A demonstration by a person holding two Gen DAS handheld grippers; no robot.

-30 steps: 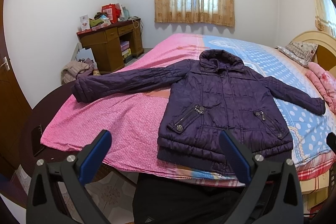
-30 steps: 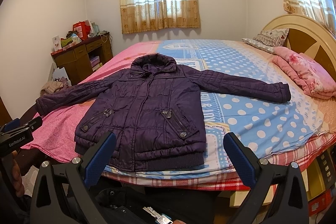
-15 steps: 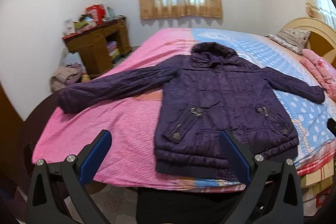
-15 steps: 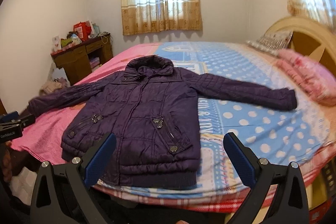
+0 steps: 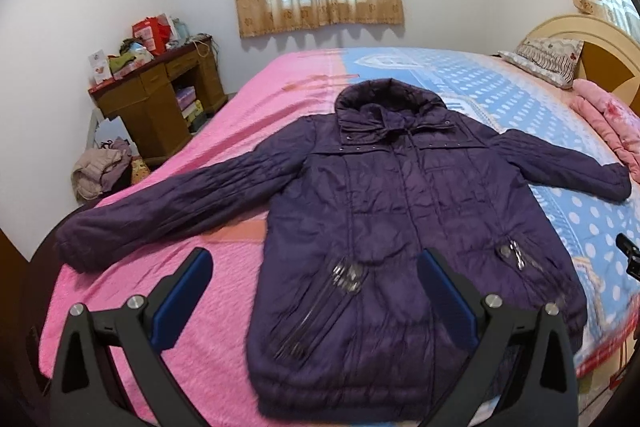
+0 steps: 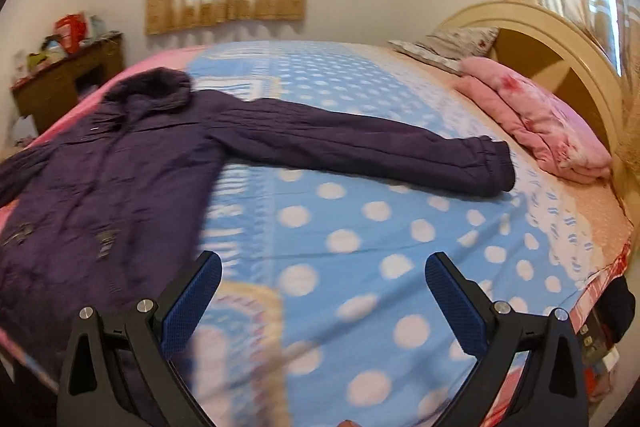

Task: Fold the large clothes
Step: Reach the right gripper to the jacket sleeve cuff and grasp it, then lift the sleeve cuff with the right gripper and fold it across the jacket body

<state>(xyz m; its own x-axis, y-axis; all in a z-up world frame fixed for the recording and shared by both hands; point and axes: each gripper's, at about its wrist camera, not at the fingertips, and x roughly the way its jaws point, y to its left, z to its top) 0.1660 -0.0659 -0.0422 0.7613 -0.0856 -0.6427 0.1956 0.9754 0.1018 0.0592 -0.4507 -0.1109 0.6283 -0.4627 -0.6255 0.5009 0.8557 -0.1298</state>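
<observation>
A dark purple padded jacket [image 5: 400,227] lies flat, front up, on the bed [image 5: 208,307], both sleeves spread out and the hood toward the far wall. My left gripper [image 5: 316,287] is open and empty, hovering above the jacket's lower left front near a pocket. In the right wrist view the jacket [image 6: 100,179] lies at the left with its sleeve [image 6: 360,147] stretched to the right. My right gripper [image 6: 322,291] is open and empty over the blue dotted sheet, below that sleeve.
A folded pink blanket [image 6: 540,123] and a pillow [image 6: 452,43] lie by the rounded headboard [image 6: 552,39]. A wooden desk [image 5: 156,95] with clutter stands at the far left, with a heap of clothes [image 5: 100,171] on the floor beside it.
Both grippers have moved forward over the bed. The left now hovers above the jacket's lower front. The right has swung right toward the outstretched sleeve. Both stay open.
</observation>
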